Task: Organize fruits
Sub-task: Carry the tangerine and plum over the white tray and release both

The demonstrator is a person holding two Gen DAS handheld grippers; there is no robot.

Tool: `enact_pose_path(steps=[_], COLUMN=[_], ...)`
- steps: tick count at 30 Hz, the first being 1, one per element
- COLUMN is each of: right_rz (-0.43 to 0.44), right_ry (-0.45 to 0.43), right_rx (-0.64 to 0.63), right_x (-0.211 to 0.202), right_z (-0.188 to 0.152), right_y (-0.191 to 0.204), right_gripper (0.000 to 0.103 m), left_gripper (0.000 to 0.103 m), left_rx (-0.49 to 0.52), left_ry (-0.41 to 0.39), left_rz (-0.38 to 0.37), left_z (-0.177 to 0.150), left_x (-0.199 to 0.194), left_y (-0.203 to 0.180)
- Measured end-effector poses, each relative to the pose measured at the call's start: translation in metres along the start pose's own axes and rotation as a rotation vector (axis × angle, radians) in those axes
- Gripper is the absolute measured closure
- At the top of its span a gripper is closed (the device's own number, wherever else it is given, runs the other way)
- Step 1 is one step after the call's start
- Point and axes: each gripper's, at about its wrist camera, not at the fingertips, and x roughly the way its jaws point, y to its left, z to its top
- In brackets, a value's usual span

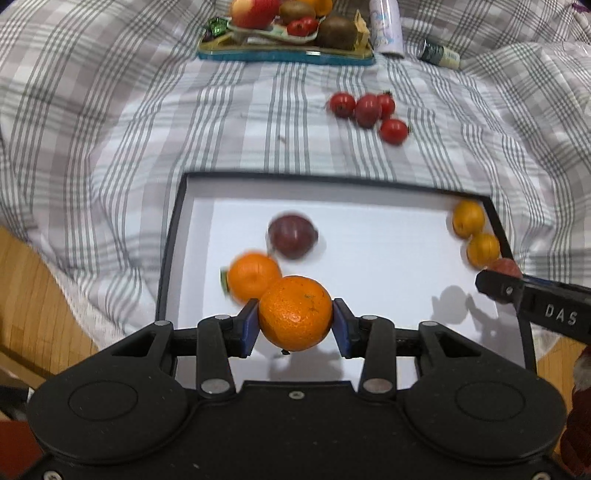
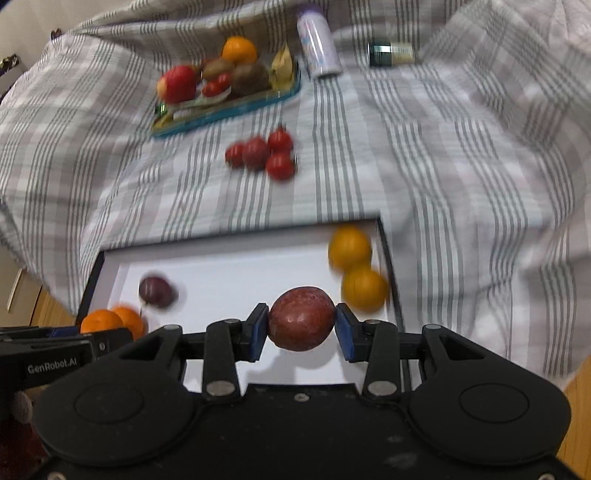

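Note:
My left gripper [image 1: 294, 320] is shut on an orange mandarin [image 1: 294, 313], held over the near left part of a black-rimmed white box [image 1: 388, 266]. In the box lie another mandarin [image 1: 253, 275], a dark purple plum [image 1: 292, 236] and two yellow-orange fruits [image 1: 468, 218] in the far right corner. My right gripper [image 2: 301, 325] is shut on a dark red plum [image 2: 301, 318], held over the box's [image 2: 240, 273] near right side, beside the yellow-orange fruits [image 2: 364, 290]. The right gripper's tip also shows at the right edge of the left wrist view [image 1: 496, 284].
Several cherry tomatoes [image 1: 367, 110] lie on the striped cloth [image 1: 110, 129] beyond the box. A blue tray [image 1: 284, 55] at the back holds an apple, kiwis, tomatoes and an orange. A white bottle [image 1: 386, 26] and a small dark jar [image 1: 439, 55] lie beside it.

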Motion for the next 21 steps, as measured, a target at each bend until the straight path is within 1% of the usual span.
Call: enact_pose_path(steps=[4, 8, 15, 21], right_rz=[-0.024, -0.034, -0.037, -0.039], right_ry=[0.005, 0.0, -0.011, -0.025], right_rx=[-0.014, -0.007, -0.028, -0.057], right_x=[-0.003, -0.003, -0.006, -0.009], right_z=[-0.023, -0.033, -0.042, -0.045], right_y=[0.001, 0.001, 0.005, 0.009], right_gripper=[0.062, 0.062, 0.062, 0.063], left_gripper=[0.054, 0.054, 0.053, 0.053], left_rx=[0.0, 0.008, 0.04, 0.025], left_ry=[-0.009, -0.032, -0.049, -0.043], left_rz=[0.013, 0.004, -0.003, -0.006], left_z=[-0.013, -0.018, -0.028, -0.031], left_x=[0.0, 0.001, 0.001, 0.0], left_y=[-0.003, -0.01, -0.022, -0.02])
